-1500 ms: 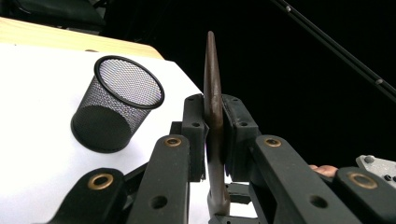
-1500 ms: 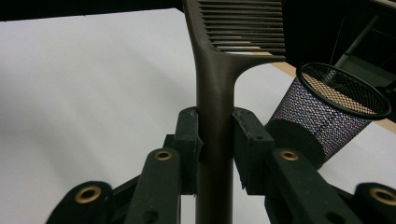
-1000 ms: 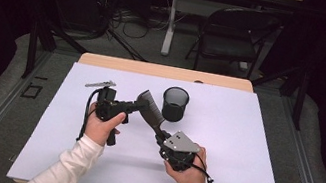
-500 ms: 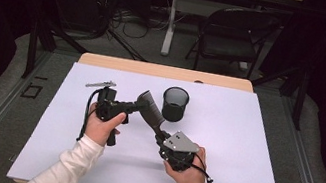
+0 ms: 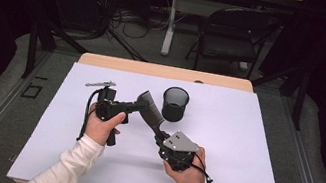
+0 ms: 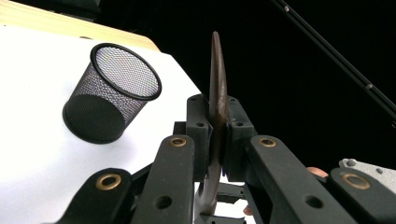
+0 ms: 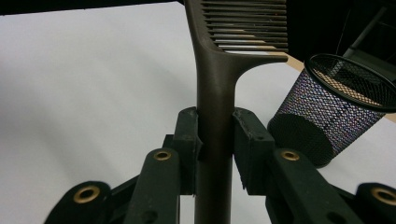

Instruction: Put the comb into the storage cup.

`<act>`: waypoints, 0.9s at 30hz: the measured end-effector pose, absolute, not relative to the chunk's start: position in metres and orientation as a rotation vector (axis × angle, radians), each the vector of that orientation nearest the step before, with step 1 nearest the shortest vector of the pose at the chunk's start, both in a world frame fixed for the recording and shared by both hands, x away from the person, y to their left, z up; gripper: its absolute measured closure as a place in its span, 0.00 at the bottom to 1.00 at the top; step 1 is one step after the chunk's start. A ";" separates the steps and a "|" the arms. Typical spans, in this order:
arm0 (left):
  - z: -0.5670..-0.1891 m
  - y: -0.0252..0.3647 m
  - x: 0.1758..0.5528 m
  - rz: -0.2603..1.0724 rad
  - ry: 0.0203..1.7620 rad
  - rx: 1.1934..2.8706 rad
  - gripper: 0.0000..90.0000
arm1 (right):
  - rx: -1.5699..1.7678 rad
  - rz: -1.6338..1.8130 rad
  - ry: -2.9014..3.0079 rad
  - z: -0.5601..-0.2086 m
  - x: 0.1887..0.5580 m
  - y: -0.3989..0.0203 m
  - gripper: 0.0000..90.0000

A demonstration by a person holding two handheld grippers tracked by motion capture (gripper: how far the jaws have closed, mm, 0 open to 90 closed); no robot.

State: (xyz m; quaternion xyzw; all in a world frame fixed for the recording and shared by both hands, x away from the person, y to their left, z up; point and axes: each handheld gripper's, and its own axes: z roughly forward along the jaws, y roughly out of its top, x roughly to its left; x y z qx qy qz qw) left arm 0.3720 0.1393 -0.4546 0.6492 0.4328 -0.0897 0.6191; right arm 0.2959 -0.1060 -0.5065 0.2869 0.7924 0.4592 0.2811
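Both pairs of fingers pinch the brown comb (image 5: 149, 110): the left gripper (image 6: 217, 135) clamps its toothed head edge-on, the right gripper (image 7: 215, 140) clamps its handle; the comb is held above the white table (image 5: 242, 151), near the mesh cup (image 5: 175, 104); its long axis runs from the right gripper away toward the table's far left, teeth end farthest.

no readable text, labels, brands, numbers or signs on anything
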 end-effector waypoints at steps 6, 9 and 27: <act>-0.455 0.139 0.372 -0.206 0.996 1.492 0.93 | 0.767 1.229 2.123 -0.507 0.296 -0.106 0.80; -0.455 0.139 0.372 -0.207 0.996 1.488 0.93 | 0.767 1.232 2.121 -0.507 0.296 -0.106 0.79; -0.457 0.144 0.375 -0.191 1.009 1.468 0.93 | 0.763 1.252 2.109 -0.506 0.297 -0.108 0.70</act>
